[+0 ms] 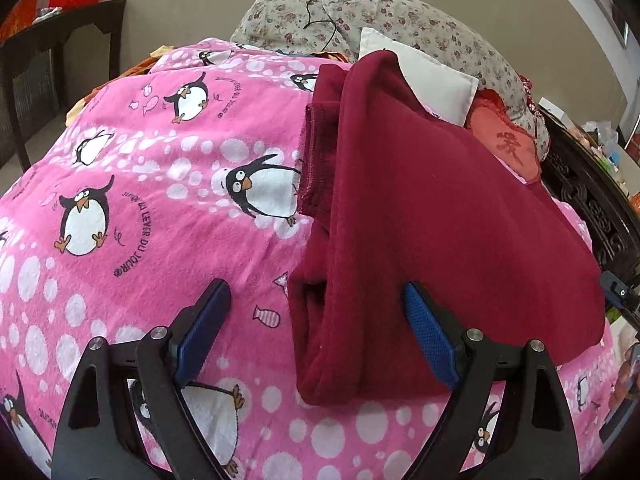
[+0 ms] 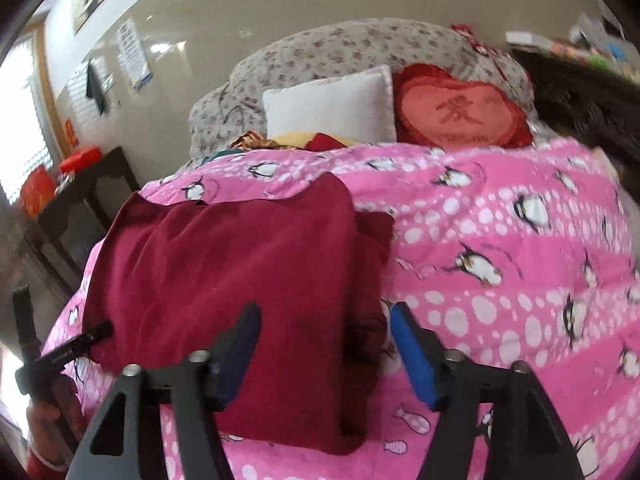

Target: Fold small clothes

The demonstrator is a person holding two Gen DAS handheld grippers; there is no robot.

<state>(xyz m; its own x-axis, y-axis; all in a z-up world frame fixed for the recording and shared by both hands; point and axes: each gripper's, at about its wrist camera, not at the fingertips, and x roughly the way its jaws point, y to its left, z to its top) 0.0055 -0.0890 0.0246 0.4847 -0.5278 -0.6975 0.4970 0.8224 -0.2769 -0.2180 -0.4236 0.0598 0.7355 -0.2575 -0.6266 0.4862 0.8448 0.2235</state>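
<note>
Folded maroon garment (image 1: 440, 208) lying on the pink penguin blanket (image 1: 160, 200), toward its near edge. Left gripper (image 1: 316, 328) and right gripper (image 2: 324, 344) both released, jaws straddling the garment's near folds. At the blanket's far edge: white pillow (image 2: 332, 104), red heart cushion (image 2: 456, 108), floral quilt (image 1: 400, 16).

On the pink penguin blanket (image 2: 500, 248) lay one folded maroon garment (image 2: 224, 264). Behind the blanket stood three cushions: one white pillow (image 2: 332, 104), one red heart-shaped cushion (image 2: 460, 108) and one long floral bolster (image 2: 320, 52). Left of the blanket stood one dark side table (image 1: 60, 40).
</note>
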